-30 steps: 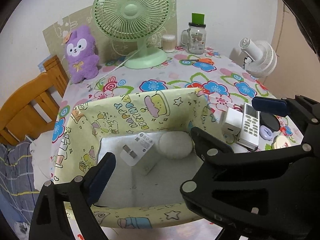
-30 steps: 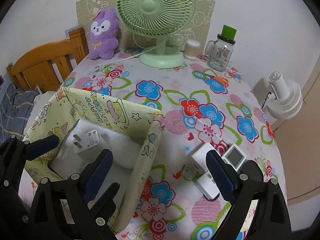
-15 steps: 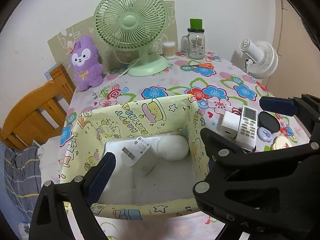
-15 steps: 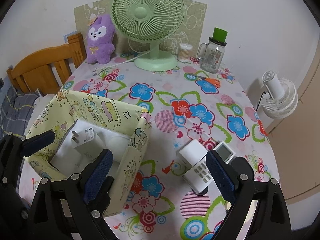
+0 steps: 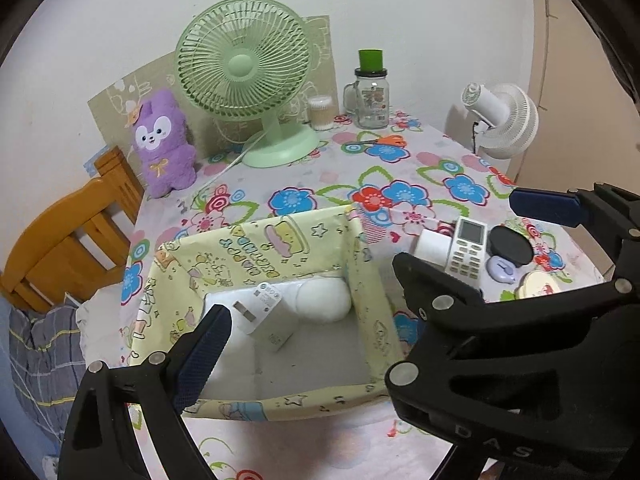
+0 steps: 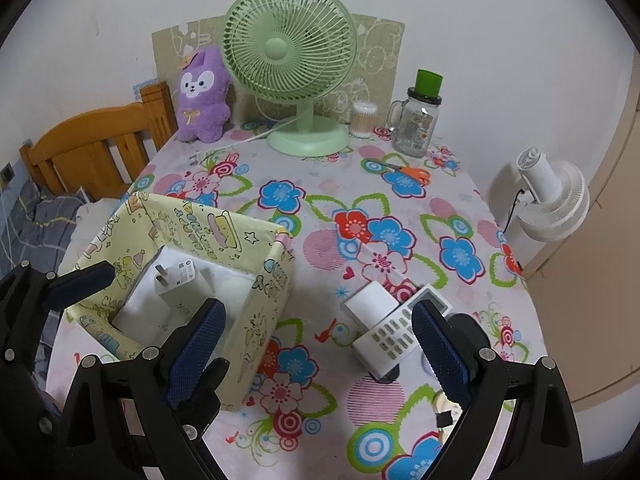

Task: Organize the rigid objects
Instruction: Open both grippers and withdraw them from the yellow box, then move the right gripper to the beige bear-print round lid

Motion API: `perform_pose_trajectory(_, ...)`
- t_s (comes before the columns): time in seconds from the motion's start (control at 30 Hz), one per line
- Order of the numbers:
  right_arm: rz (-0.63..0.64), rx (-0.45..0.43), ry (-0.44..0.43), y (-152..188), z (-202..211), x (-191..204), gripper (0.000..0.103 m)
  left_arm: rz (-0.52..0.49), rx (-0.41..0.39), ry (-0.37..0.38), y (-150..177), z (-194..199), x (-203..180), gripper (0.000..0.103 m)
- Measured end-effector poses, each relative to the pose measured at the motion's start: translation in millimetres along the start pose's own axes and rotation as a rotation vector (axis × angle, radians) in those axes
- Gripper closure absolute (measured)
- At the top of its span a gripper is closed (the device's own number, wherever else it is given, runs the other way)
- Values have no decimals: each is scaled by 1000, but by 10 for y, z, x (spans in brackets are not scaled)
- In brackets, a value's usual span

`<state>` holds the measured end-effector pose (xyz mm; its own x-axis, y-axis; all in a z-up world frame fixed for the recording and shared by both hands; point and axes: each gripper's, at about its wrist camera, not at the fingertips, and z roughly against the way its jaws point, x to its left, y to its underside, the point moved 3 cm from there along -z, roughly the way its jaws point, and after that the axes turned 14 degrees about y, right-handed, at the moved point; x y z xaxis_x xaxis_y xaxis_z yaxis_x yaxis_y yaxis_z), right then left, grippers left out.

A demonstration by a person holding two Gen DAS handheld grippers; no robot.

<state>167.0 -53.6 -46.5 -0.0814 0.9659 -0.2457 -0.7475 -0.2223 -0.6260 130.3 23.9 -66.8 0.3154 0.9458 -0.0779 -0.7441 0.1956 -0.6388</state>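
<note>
A yellow cartoon-print fabric box point(image 5: 248, 248) point(image 6: 276, 280) stands on the flowered table. Inside lie a white plug charger point(image 5: 262, 312) point(image 6: 178, 280) and a white oval object point(image 5: 324, 300) point(image 6: 234, 290). To its right lie a white cube adapter point(image 5: 430, 244) point(image 6: 370, 304), a white remote point(image 5: 466, 252) point(image 6: 400, 330), a black round disc point(image 5: 512, 246), a lilac case point(image 5: 502, 270) and a cream round tin point(image 5: 536, 286). My left gripper point(image 5: 360, 272) is open and empty above the box. My right gripper point(image 6: 316, 344) is open and empty, between box and remote.
A green desk fan point(image 6: 292, 64), purple plush toy point(image 6: 202, 96), cotton swab jar point(image 6: 363, 119), glass mug with green lid point(image 6: 416, 124) and orange scissors point(image 6: 412, 172) stand at the back. A white fan point(image 6: 548, 200) is clipped at the right edge. A wooden bed frame point(image 6: 92, 148) is left.
Both grippers have drawn back and up from the box, so more of the table and back wall shows. Both stay open and empty. The objects have not moved.
</note>
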Motion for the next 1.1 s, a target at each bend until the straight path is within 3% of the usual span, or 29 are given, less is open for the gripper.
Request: perform_pose_trajectory(1.1,-75,16,58,352,94,-852,7,-61,-15,136,-79,-102,-900,8)
